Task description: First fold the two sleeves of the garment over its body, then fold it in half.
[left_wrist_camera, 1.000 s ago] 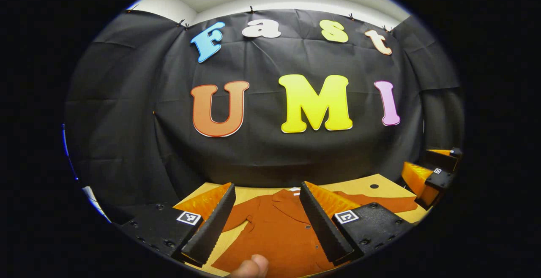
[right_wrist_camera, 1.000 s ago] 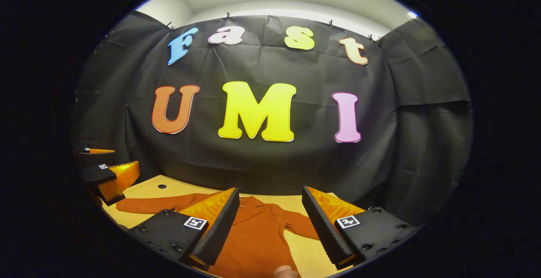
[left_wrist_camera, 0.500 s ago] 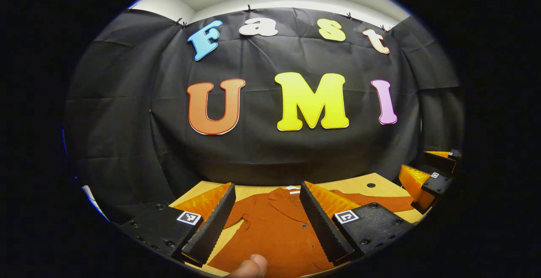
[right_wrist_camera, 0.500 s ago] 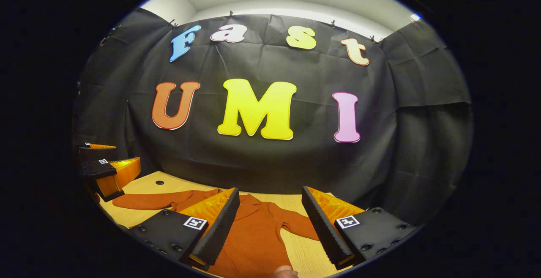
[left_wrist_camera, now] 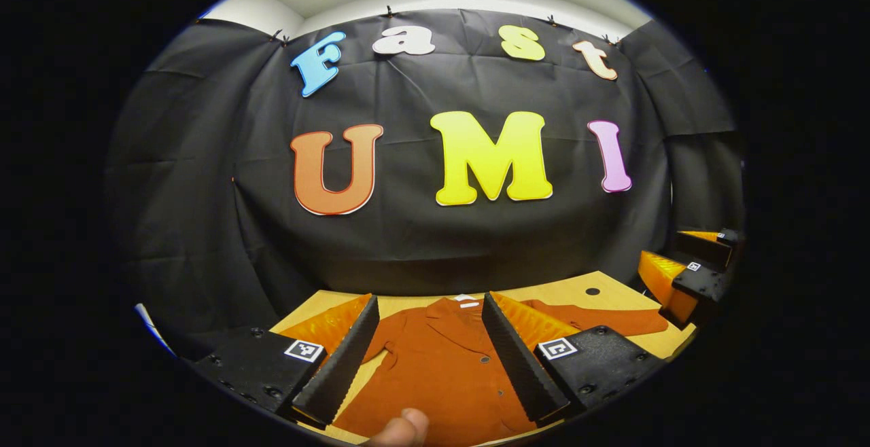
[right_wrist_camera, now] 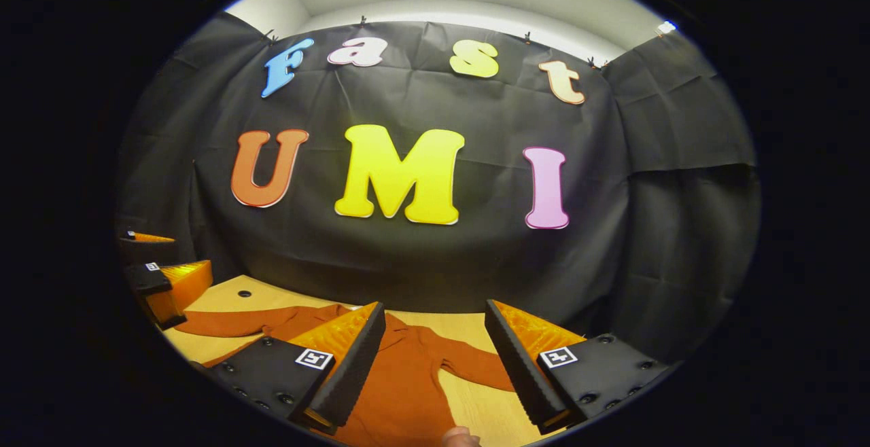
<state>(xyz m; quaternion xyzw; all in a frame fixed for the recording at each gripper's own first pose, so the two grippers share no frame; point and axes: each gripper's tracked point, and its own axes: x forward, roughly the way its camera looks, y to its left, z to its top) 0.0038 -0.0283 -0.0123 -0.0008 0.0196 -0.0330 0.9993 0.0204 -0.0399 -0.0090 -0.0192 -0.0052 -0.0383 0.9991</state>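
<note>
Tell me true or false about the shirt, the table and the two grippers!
1. The shirt lies flat on the table. True.
2. Both sleeves are already folded over the body. False: the sleeves stretch out to the sides.
3. The left gripper is shut on the shirt. False: its jaws stand open, with nothing between them.
4. The right gripper is open. True.
5. The shirt is blue. False: it is rust orange.

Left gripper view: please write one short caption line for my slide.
Open left gripper above a rust shirt lying flat on a wooden table, sleeves not yet folded.
</note>
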